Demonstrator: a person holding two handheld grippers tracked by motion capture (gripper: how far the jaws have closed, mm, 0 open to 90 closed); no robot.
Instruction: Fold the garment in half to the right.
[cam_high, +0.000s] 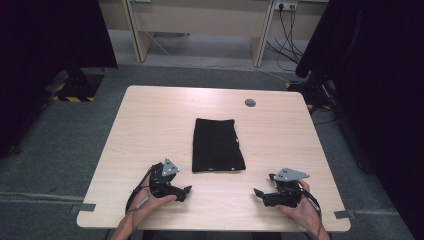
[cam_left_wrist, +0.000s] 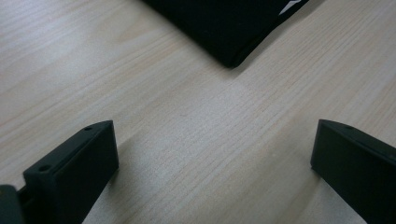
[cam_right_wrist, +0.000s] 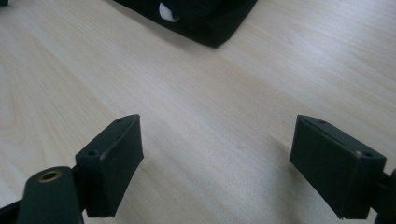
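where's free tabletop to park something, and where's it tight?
Bare light wooden table left and right of the folded black cloth, and behind it up to the round grey cable cap. Tighter at the near edge: the open left gripper and open right gripper flank the cloth's near corners.

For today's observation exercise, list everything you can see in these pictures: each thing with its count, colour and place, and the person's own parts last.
folded cloth: one, black with small white marks, flat at the middle of the table
table: one, light wood, under everything
round cap: one, grey, set in the table top near the far right edge
cables: several, black, hanging from a wall socket beyond the table
desk frame: one, beige, on the floor behind the table
left gripper: one, black, near edge, left of the cloth, open, holding nothing
right gripper: one, black, near edge, right of the cloth, open, holding nothing
hands: two, on the grippers
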